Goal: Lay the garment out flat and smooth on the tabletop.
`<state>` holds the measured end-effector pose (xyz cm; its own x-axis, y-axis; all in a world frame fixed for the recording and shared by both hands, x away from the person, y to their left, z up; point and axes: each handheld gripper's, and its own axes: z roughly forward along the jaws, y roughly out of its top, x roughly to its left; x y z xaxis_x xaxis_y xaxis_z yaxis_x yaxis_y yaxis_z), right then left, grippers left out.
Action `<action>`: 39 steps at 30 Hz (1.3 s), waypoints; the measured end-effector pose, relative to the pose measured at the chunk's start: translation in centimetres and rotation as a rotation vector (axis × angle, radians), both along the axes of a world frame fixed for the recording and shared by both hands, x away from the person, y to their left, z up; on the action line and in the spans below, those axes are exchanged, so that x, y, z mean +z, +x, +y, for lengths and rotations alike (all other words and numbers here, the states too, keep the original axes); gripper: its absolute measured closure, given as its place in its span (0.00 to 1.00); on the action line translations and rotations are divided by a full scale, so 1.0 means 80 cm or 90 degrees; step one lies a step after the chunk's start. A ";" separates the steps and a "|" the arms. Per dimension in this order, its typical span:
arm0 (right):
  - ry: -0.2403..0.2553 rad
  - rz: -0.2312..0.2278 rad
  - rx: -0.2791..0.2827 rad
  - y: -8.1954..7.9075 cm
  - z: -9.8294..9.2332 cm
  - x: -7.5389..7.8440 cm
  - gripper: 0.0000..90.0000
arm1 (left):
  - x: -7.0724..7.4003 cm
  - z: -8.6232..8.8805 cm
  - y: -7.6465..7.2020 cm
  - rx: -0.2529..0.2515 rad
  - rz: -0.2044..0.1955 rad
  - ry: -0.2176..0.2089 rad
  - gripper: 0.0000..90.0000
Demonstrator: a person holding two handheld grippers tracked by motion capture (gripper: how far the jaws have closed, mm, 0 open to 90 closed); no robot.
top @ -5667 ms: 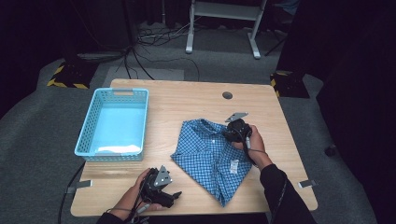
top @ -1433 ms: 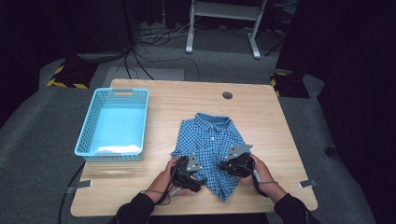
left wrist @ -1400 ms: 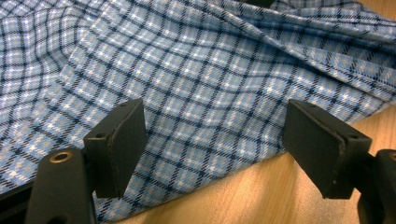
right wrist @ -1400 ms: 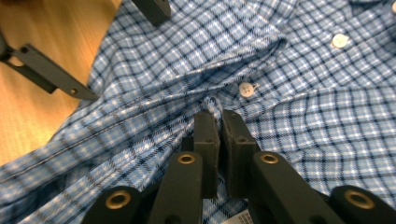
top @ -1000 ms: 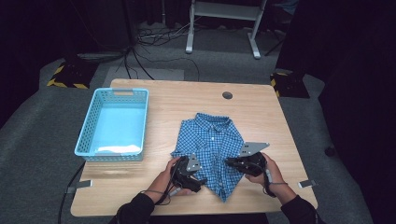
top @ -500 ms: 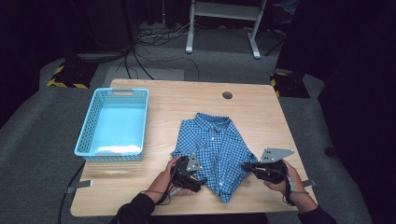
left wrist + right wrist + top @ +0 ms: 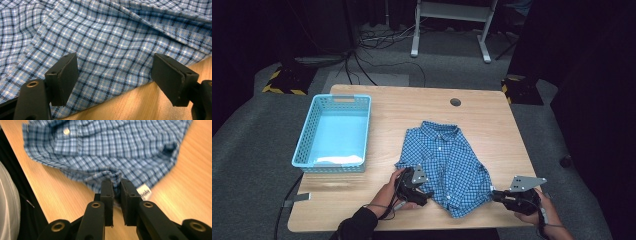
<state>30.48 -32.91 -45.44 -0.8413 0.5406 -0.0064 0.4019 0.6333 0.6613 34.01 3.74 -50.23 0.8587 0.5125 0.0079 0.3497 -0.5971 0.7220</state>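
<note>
A blue checked shirt lies buttoned side up on the wooden table. My left gripper rests at the shirt's lower left edge. In the left gripper view it stands open, jaws wide apart over the cloth. My right gripper is near the table's front right corner, at the shirt's lower right corner. In the right gripper view it pinches a bunched fold of the shirt beside a white label. Its jaws have just been opening slightly, with the fold still between them.
A light blue plastic basket stands at the table's left side. A round cable hole sits near the far edge. The table's front edge runs close under both hands. A white desk frame stands on the floor beyond.
My right gripper has moved right toward the front right corner, drawing the shirt's lower corner out with it. The left gripper has stayed put at the shirt's lower left edge.
</note>
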 end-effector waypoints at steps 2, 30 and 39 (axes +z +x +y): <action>0.001 0.003 -0.008 -0.003 -0.006 -0.002 0.90 | 0.000 0.000 0.000 0.000 0.000 0.000 0.24; 0.010 0.036 -0.101 -0.026 -0.066 -0.028 0.73 | 0.000 0.000 0.000 0.000 0.000 0.000 0.24; 0.009 0.014 -0.116 -0.019 -0.062 -0.023 0.65 | 0.012 -0.001 -0.001 0.003 -0.002 0.022 0.23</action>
<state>28.95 -37.85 -47.25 -0.7288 0.6844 0.0198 0.5243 0.5393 0.6590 33.91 3.69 -49.25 0.8558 0.5164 0.0287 0.3503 -0.6195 0.7025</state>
